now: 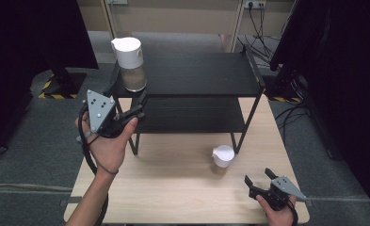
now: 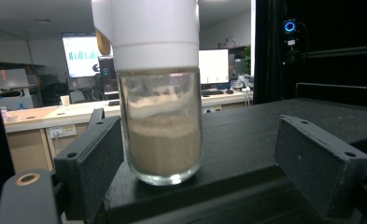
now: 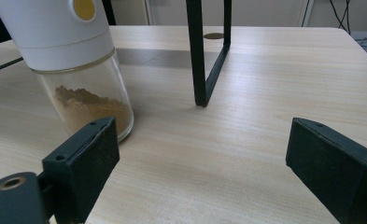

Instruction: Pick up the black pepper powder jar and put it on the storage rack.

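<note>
At shelf's front-left corner, glass shaker jar (image 2: 160, 126): fragile, slick; grip glass body. Left gripper (image 2: 218, 172) jaws wide, empty.

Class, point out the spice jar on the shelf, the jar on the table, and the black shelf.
spice jar on the shelf (image 2: 160, 140), left gripper view, glass body.
jar on the table (image 1: 222, 156), high view, white cap.
black shelf (image 1: 197, 75), high view, top board.
</note>
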`<control>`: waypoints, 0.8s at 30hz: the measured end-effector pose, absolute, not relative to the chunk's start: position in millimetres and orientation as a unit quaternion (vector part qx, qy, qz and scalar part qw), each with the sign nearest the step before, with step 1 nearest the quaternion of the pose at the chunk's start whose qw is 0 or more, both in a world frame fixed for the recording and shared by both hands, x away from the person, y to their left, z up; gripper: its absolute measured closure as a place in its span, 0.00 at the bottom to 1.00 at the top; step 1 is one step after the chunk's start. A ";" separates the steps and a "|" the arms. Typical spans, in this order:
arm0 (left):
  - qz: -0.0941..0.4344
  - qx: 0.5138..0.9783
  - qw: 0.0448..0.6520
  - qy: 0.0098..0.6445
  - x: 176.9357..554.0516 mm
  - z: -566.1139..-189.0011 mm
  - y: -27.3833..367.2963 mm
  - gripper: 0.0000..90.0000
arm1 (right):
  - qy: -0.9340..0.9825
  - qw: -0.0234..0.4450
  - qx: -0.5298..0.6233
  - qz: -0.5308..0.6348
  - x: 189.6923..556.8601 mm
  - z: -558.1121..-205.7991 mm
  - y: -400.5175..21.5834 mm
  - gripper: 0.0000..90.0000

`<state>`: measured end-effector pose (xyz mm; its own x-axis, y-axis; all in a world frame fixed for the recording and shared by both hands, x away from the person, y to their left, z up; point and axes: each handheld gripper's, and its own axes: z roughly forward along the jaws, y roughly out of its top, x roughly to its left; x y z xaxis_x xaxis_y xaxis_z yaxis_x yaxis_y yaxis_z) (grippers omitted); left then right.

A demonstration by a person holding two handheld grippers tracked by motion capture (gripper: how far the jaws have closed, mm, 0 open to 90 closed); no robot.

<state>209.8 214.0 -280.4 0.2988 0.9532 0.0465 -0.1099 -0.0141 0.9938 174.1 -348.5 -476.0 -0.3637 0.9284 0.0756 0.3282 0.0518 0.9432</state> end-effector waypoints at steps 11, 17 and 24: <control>0.440 0.561 0.595 0.370 195.1 -305.1 218.9 0.17 | 0.660 0.302 0.476 0.497 174.3 -475.9 -348.6 0.11; 0.434 0.568 0.597 0.364 192.6 -323.2 221.1 0.16 | 0.660 0.302 0.476 0.496 174.2 -475.7 -348.1 0.11; 0.430 0.579 0.597 0.351 193.4 -343.7 225.0 0.16 | 0.660 0.301 0.477 0.496 174.4 -475.6 -348.2 0.11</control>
<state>193.4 225.0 -343.7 0.3835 0.9202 0.0783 -0.1073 -0.0398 0.9934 174.4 -348.2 -475.6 -0.3633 0.9286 0.0758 0.3307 0.0525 0.9423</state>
